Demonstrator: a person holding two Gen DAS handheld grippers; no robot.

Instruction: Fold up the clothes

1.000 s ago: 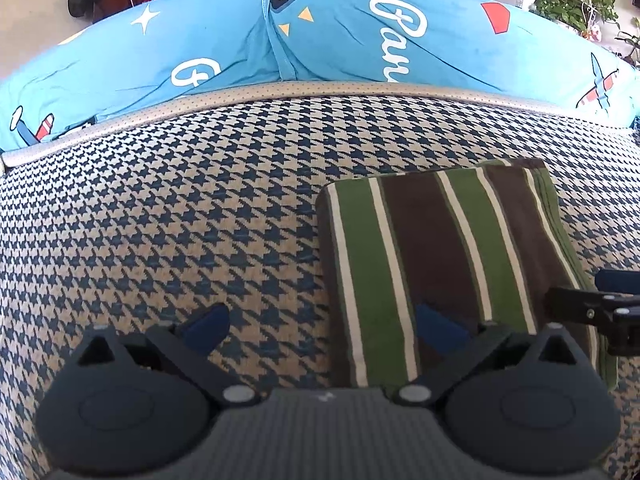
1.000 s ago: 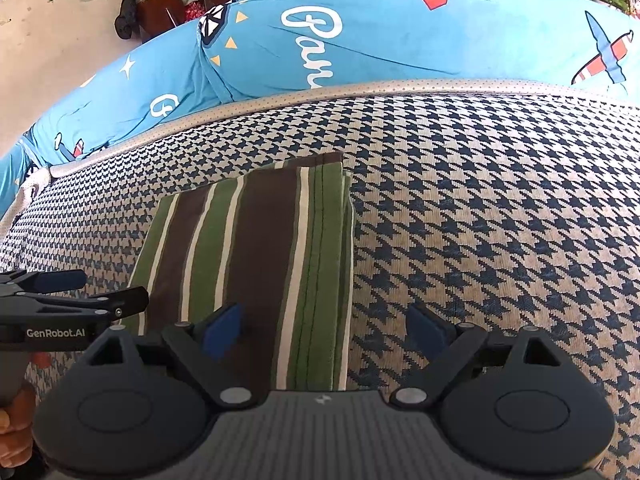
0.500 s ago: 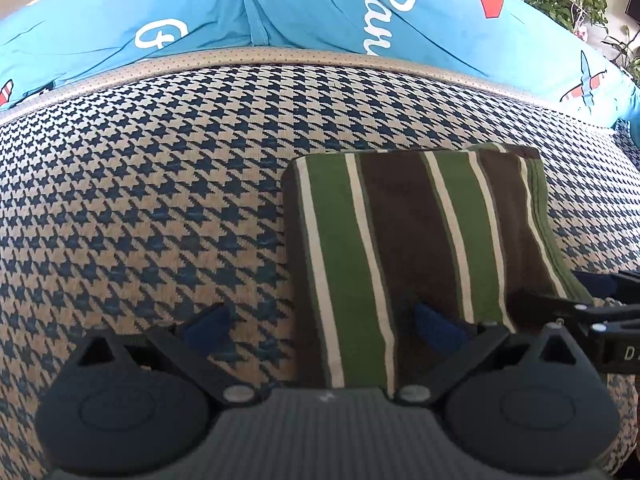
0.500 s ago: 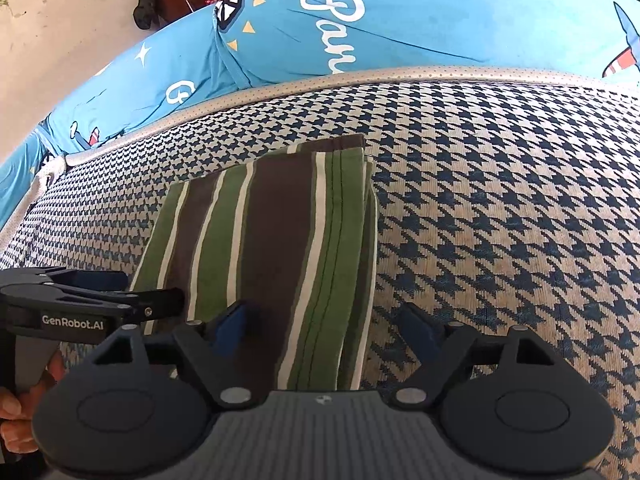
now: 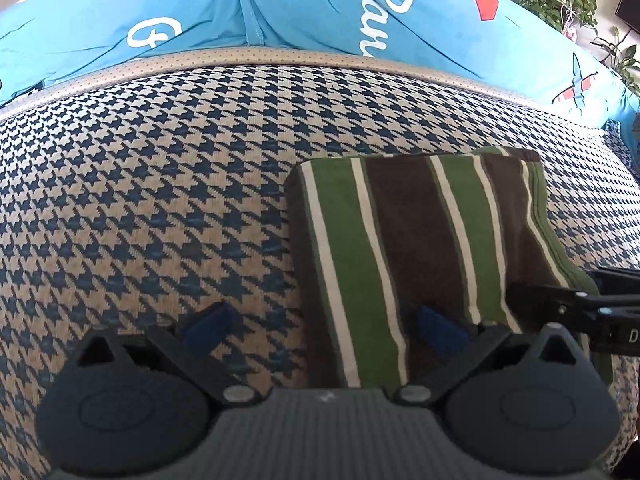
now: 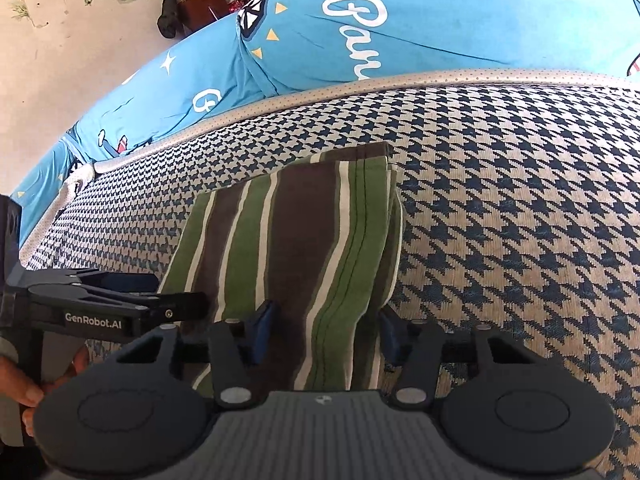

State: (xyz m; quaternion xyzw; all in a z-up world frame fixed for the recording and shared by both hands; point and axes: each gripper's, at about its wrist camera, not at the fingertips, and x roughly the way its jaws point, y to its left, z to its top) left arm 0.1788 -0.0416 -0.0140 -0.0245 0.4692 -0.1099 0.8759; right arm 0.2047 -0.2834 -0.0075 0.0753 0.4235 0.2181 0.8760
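Shirt [image 6: 296,248] lay folded on couch [image 6: 520,220]; my right gripper [image 6: 324,334] was closing around its near edge for another fold, left gripper [image 5: 320,326] apart, straddling its corner.

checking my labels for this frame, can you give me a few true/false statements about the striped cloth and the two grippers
1. The striped garment lies folded on the houndstooth cover. True.
2. The garment's stripes are red and yellow. False: they are green, brown and white.
3. The right gripper has the garment's near right edge between its closing jaws. True.
4. The left gripper is shut tight on the blue bedding. False: it is open over the garment's left edge.
5. The garment hangs in the air. False: it rests on the cover.
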